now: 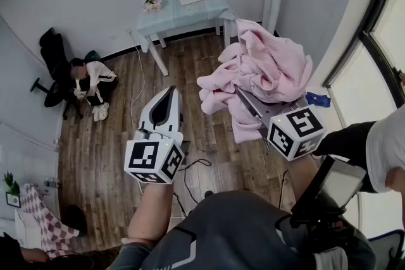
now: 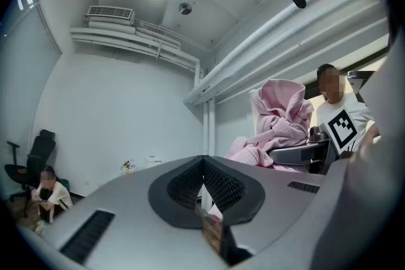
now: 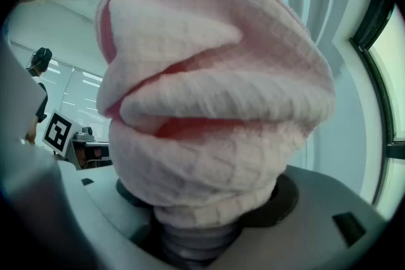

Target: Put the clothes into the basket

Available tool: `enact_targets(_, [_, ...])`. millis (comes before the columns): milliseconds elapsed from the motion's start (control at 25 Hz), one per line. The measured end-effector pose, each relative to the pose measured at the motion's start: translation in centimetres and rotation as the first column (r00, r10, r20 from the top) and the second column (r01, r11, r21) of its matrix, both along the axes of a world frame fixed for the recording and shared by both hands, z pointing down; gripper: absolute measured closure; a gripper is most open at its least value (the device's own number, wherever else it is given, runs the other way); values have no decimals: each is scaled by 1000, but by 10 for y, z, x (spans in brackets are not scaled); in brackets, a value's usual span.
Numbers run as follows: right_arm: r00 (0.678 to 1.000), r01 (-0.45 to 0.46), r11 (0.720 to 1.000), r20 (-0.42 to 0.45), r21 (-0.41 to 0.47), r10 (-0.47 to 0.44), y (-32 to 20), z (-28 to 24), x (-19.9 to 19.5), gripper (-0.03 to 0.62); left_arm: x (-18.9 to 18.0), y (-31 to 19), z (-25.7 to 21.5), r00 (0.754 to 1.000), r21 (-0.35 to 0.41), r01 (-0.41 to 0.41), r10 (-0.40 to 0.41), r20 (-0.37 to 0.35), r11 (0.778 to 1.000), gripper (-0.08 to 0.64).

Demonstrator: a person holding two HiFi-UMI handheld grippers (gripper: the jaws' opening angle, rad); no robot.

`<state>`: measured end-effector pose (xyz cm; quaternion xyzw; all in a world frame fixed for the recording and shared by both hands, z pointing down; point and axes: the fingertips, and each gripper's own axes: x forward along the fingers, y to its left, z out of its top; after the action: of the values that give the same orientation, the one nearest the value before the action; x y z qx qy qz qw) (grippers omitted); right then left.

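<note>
Head view: right gripper point(image 1: 250, 101) fingers are pinching the pink clothes point(image 1: 262, 66), bundle piled over their tips. Left gripper point(image 1: 168, 97), near the clothes, has fingers pressed together, empty. No basket in sight.

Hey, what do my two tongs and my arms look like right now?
The left gripper has a white shell with black ribbed pads; the right gripper has grey tongs. Each carries a white cube printed with black square markers. The person wears a dark grey top with thin white lines.
</note>
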<state>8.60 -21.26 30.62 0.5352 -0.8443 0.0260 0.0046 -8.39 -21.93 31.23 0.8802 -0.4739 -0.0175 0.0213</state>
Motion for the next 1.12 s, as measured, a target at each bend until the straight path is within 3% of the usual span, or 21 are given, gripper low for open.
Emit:
enact_targets(480, [1000,8,1000,-10,0,-8,-6,1,-3,236,-4,-4,0,1000,0,10,-10,-6,1000,551])
enact_targets(1120, [999,9,1000,41,-21,-8,1,0,2,231,-3,10,5,1000,-40,3,-4,-6,999,551])
